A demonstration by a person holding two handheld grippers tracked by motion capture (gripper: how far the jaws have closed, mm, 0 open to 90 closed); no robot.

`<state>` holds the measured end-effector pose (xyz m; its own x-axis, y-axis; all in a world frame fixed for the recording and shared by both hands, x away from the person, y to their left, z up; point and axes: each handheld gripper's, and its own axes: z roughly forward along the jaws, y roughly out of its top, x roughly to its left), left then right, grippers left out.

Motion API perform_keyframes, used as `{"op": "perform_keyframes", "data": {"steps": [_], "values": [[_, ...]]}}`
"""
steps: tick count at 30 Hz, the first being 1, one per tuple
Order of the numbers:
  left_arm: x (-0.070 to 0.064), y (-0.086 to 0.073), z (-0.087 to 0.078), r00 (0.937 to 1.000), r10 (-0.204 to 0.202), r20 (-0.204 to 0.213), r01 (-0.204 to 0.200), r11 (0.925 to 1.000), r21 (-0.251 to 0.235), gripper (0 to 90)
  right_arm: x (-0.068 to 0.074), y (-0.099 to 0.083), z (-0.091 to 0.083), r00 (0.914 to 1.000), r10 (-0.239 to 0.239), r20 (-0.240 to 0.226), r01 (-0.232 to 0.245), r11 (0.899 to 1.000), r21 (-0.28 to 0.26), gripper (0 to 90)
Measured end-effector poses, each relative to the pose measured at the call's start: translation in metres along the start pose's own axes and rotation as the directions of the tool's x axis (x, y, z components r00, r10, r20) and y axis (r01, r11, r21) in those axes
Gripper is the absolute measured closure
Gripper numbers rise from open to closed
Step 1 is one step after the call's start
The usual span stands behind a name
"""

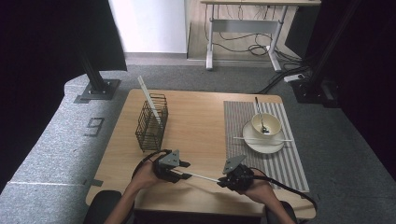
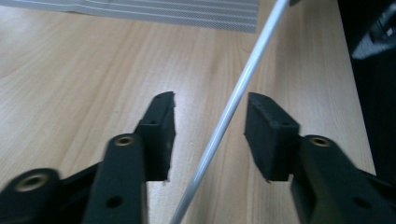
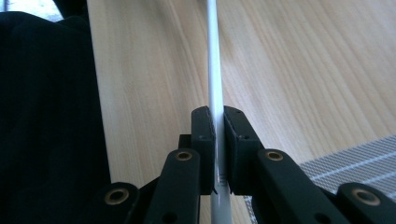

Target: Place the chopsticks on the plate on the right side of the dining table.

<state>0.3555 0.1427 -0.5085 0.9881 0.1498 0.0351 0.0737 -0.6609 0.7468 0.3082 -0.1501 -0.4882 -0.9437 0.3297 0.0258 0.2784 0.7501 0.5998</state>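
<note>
A thin white chopstick hangs level just above the front of the wooden table, between my two grippers. My right gripper is shut on one end of it; in the right gripper view the jaws pinch the chopstick. My left gripper is open at the other end. In the left gripper view the chopstick runs through the gap of the gripper, touching neither pad.
A black wire basket stands at the table's left with another white chopstick leaning in it. On the striped placemat at the right sit a plate, a bowl with a spoon, and a chopstick across the plate.
</note>
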Motion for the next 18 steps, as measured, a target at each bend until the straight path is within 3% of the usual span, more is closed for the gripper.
{"op": "perform_keyframes", "data": {"steps": [8,11,15,18], "values": [[0.005,-0.004,-0.002,0.9952,-0.092,-0.034,0.090,0.9952,-0.037,34.7,-0.002,-0.001,-0.012,0.9979,0.019,0.061,-0.019,1.000,-0.009,82.7],[0.006,-0.005,-0.002,0.9897,-0.134,-0.052,0.131,0.9901,-0.051,29.9,-0.004,-0.001,-0.019,0.9961,0.029,0.084,-0.028,1.000,-0.014,82.7],[0.006,-0.007,-0.001,0.9836,-0.159,-0.086,0.154,0.9864,-0.056,21.3,-0.006,-0.002,-0.028,0.9915,0.046,0.122,-0.044,0.999,-0.017,82.7],[0.008,-0.009,0.000,0.9754,-0.189,-0.114,0.184,0.9814,-0.056,18.4,-0.008,-0.003,-0.035,0.9860,0.058,0.156,-0.056,0.998,-0.021,82.8]]}}
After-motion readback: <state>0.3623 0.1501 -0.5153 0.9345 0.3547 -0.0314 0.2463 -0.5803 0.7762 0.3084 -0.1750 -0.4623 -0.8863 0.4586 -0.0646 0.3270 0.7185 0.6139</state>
